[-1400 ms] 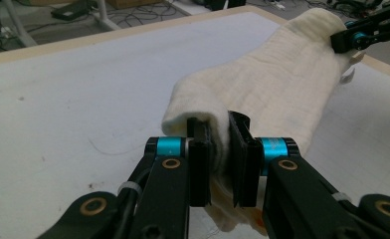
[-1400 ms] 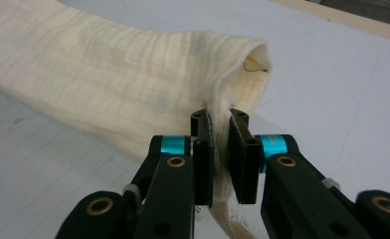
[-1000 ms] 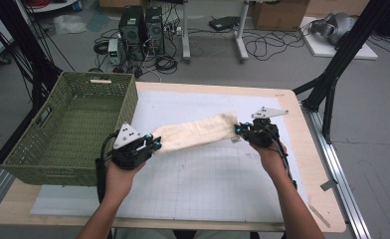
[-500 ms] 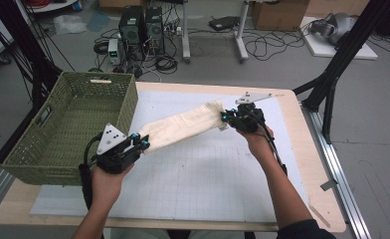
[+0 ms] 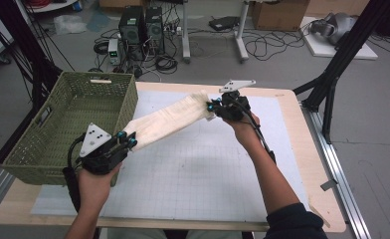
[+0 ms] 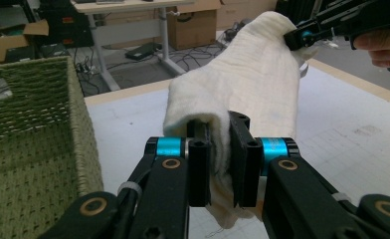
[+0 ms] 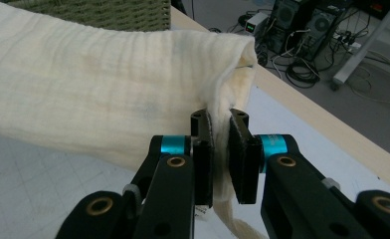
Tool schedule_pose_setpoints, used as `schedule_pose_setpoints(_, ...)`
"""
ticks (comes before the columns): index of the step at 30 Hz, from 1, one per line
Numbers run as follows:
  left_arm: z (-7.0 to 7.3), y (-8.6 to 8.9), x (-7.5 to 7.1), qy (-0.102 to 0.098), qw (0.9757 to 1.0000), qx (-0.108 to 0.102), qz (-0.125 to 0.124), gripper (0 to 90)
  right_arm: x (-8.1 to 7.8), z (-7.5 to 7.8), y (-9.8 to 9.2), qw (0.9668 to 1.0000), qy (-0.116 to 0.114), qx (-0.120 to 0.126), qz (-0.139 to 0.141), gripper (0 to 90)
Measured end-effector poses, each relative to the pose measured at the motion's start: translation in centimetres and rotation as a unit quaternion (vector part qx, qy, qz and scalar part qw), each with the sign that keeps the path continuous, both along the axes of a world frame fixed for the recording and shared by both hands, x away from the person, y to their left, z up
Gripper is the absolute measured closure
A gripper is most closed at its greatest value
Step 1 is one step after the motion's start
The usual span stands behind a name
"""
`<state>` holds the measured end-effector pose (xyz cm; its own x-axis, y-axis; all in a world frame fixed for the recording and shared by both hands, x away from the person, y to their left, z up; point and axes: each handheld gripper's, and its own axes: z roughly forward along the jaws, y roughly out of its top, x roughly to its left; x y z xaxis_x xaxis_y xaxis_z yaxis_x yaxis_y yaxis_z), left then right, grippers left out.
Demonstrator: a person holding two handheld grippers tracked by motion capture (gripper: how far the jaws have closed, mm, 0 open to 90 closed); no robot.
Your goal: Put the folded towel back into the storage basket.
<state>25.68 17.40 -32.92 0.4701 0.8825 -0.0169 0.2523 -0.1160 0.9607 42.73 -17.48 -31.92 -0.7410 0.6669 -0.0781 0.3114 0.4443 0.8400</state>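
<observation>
Left gripper [image 5: 126, 141] is clamped down on one end of a cream cloth [image 5: 167, 121], jaws nearly together with the fabric bunched between them; you can see it squeezed tight in the left gripper view [image 6: 218, 159]. It sits right by the front corner of the green woven basket [image 5: 58, 124], which stands on the left part of the table [image 5: 302, 164]. From there the cloth stretches up and to the right as a folded band, held off the white gridded mat [image 5: 193, 174] and hanging in the air between both hands. Over on the right, the right gripper [image 5: 214, 106] pinches the other end the same way, jaws almost closed on a fold of cloth, clear in the right gripper view [image 7: 222, 159], with a loose bit dangling below.
</observation>
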Motion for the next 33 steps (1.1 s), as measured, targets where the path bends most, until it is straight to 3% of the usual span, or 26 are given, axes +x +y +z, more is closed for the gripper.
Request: schedule_pose_setpoints(33,1.3,5.1,-1.7,-0.020,0.9976,-0.013,0.064,80.2,4.0,2.6,9.1,0.9983,-0.020,0.005,0.054,82.3)
